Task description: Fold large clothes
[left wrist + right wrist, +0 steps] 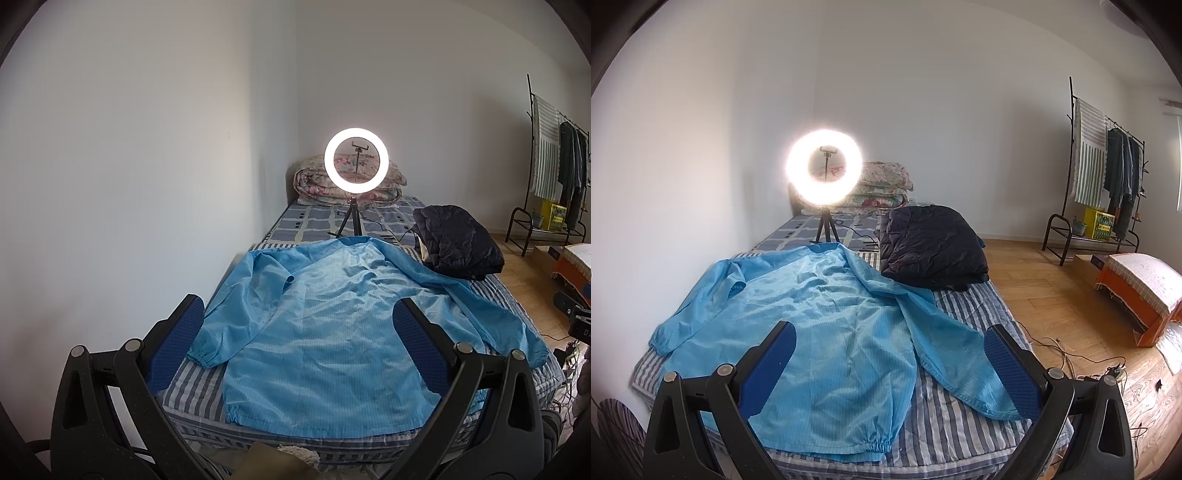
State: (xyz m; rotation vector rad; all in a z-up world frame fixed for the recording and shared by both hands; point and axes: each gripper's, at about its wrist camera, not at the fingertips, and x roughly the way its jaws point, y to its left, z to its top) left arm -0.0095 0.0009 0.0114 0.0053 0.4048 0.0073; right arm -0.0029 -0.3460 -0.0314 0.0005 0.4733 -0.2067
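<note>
Light-blue jacket (325, 332) lies spread flat on the striped bed (945, 424), sleeves out to both sides, near a folded dark puffer jacket (931, 247). Left gripper (299, 343) and right gripper (890, 365) hover above it, jaws wide and holding nothing.

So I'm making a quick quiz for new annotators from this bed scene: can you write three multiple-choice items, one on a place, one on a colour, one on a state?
1. Where does the dark padded jacket lie?
A. on the wooden floor
B. on the bed, beyond the spread garment's right sleeve
C. on the clothes rack

2. What colour is the garment spread on the bed?
A. light blue
B. red
C. white

3. How do the left gripper and right gripper stand?
A. both shut on cloth
B. one open, one shut
C. both open, holding nothing

Answers: 1 B, it sits on the striped cover past the sleeve; 2 A, the cloth is light blue in both views; 3 C, each pair of fingers is spread wide with nothing between.
</note>
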